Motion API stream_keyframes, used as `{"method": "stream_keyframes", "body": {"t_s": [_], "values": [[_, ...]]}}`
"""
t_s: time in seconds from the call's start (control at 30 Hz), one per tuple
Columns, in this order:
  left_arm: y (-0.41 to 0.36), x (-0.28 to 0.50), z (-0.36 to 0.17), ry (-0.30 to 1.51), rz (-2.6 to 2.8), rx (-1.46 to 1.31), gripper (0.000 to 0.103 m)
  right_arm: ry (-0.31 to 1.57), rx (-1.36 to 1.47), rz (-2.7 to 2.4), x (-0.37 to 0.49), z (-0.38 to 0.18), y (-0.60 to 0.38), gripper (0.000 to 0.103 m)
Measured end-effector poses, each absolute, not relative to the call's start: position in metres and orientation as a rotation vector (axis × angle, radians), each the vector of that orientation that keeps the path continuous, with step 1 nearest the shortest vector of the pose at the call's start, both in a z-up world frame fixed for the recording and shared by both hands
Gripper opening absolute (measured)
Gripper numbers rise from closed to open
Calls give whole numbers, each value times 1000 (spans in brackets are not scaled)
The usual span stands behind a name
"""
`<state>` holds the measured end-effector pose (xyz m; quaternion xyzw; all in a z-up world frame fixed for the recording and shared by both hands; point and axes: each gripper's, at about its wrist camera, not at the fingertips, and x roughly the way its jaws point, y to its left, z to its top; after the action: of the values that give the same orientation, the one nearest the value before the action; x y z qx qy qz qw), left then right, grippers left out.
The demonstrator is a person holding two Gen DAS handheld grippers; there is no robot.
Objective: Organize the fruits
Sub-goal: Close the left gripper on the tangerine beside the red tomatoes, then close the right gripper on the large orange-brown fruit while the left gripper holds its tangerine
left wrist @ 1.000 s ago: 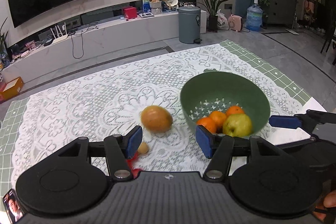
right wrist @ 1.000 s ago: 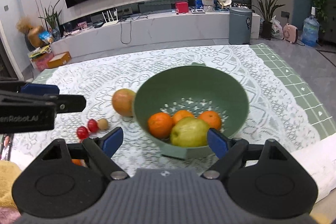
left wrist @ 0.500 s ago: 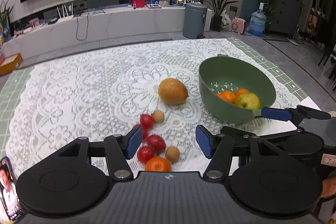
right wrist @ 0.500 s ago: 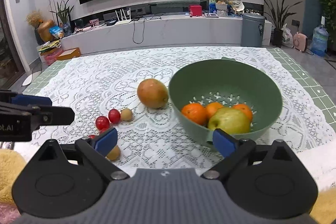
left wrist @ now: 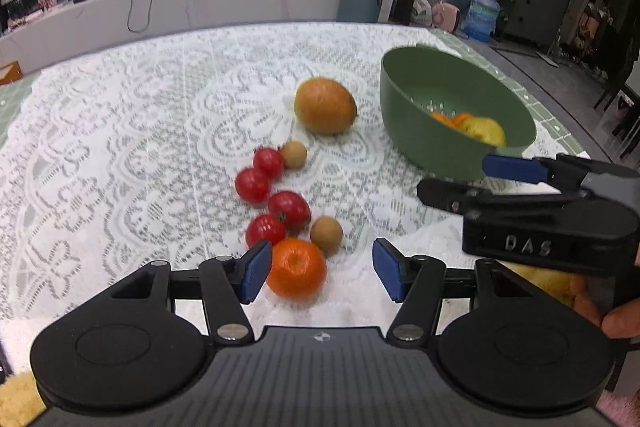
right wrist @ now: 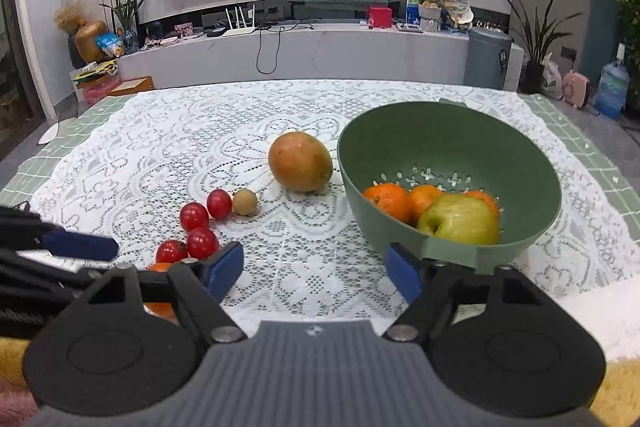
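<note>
Left gripper [left wrist: 320, 269] fingers [left wrist: 254, 271] spread, framing the orange [left wrist: 296, 268] on the lace cloth [left wrist: 120, 155], pads not pressing it. Right gripper [right wrist: 314, 269] jaws apart and empty, just been narrowing, right pad beside the green bowl [right wrist: 448, 135] rim. Tomatoes [left wrist: 288, 209] and mango [left wrist: 325, 105] loose on cloth; apple [right wrist: 460, 219] in bowl.

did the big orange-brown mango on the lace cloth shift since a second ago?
No. The large orange-brown mango sits beside the green colander bowl's left wall, on the same lace flower as before; only the cameras moved.
</note>
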<state>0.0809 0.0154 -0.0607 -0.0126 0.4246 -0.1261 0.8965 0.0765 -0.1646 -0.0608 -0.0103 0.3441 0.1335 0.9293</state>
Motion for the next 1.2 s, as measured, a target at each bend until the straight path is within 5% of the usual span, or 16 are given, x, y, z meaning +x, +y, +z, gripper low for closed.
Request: {"method": "stream_keyframes", "body": {"t_s": [0.37, 0.6, 0.8, 1.2], "values": [[18, 95, -92, 963, -206, -27, 63, 724, -63, 313, 82, -68, -156, 67], [19, 102, -102, 989, -205, -36, 51, 731, -77, 334, 85, -72, -150, 67], [20, 100, -98, 969, -214, -41, 49, 737, -69, 361, 88, -74, -149, 56], [41, 107, -66, 874, -186, -126, 49, 662, -99, 405, 98, -66, -136, 53]]}}
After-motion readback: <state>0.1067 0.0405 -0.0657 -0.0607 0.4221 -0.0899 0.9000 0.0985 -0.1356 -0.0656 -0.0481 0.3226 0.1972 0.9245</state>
